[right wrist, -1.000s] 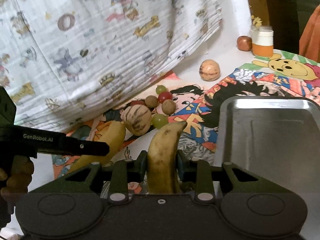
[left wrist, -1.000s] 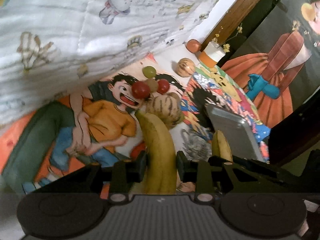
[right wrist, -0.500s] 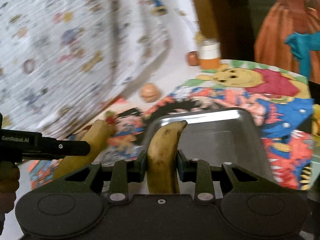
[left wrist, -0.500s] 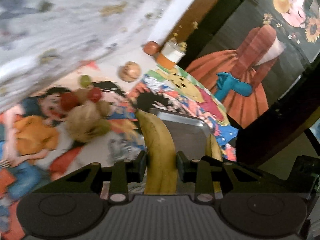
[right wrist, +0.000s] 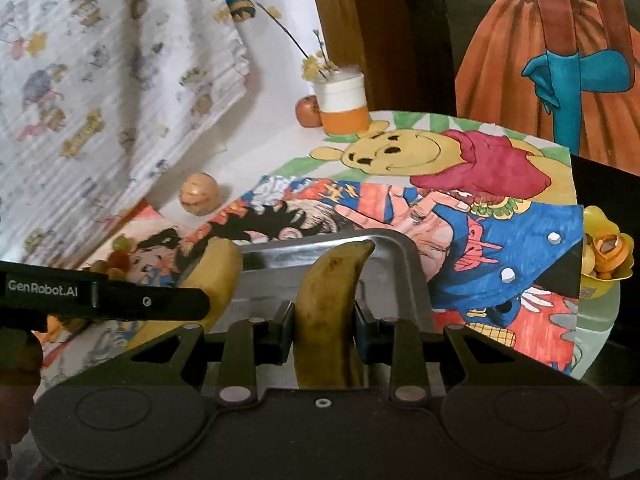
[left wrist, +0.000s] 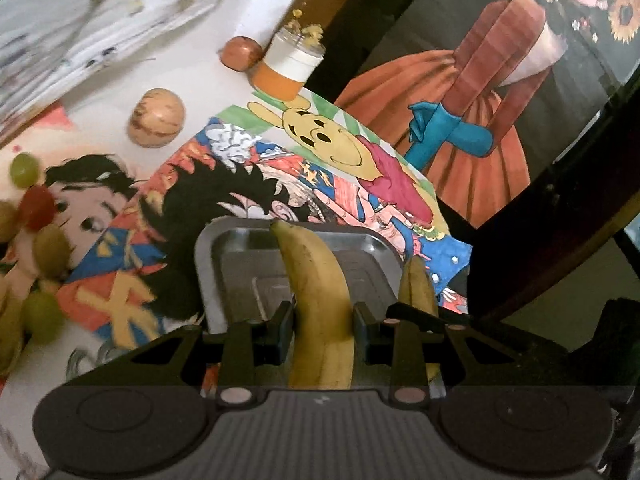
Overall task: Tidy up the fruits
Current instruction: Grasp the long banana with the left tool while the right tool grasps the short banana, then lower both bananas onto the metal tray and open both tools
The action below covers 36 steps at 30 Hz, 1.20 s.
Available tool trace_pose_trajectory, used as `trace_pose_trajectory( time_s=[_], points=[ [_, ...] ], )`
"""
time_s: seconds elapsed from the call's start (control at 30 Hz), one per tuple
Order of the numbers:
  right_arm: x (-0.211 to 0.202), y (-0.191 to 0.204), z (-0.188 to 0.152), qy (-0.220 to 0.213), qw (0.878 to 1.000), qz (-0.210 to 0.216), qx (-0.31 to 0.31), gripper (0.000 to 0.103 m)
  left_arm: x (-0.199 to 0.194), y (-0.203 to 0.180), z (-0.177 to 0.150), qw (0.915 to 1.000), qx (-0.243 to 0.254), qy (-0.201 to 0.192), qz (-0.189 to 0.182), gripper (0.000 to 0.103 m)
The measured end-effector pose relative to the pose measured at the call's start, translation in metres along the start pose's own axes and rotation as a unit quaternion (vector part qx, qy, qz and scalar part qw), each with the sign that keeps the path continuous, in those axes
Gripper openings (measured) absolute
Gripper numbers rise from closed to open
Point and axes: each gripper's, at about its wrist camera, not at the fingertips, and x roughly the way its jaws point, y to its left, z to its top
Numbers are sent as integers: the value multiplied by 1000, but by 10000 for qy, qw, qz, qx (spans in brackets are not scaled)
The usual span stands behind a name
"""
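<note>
My left gripper (left wrist: pixel 322 330) is shut on a yellow banana (left wrist: pixel 316 280) and holds it over the near end of a metal tray (left wrist: pixel 216 252). My right gripper (right wrist: pixel 324 330) is shut on a browner banana (right wrist: pixel 330 292), also over the tray (right wrist: pixel 412 276). The right banana's tip shows in the left wrist view (left wrist: pixel 416 284). The left banana (right wrist: pixel 218 272) and the left gripper's body (right wrist: pixel 100 300) show at the left of the right wrist view. A striped round fruit (left wrist: pixel 156 122), a red apple (left wrist: pixel 240 53) and a cluster of grapes and small fruits (left wrist: pixel 36 216) lie on the cartoon cloth.
An orange and white jar with dried flowers (right wrist: pixel 344 106) stands at the back beside the apple (right wrist: pixel 308 111). A printed white blanket (right wrist: pixel 100 80) hangs at the left. A yellow flower ornament (right wrist: pixel 606 252) sits at the table's right edge.
Both grippers have swung right with their bananas, from over the fruit cluster to over the metal tray. The fruit cluster now lies at the far left.
</note>
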Motion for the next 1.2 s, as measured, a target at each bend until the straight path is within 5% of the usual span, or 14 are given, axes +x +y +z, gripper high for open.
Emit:
trace_pose_trajectory(
  time_s=[0.7,0.9,1.2],
  points=[
    [1,3,-8,-25,9997,-109,-196,40,22,7,-3,9999,-31,110,64,37],
    [-28,10,-9,-411,9987,-183,-256,54,3,3,-6,10000,-43,-61,53,50],
    [-82,33,-18,-1025,9937,-221,-387,79,-55,-13,-19,9957,319,-787,371,89]
  ],
)
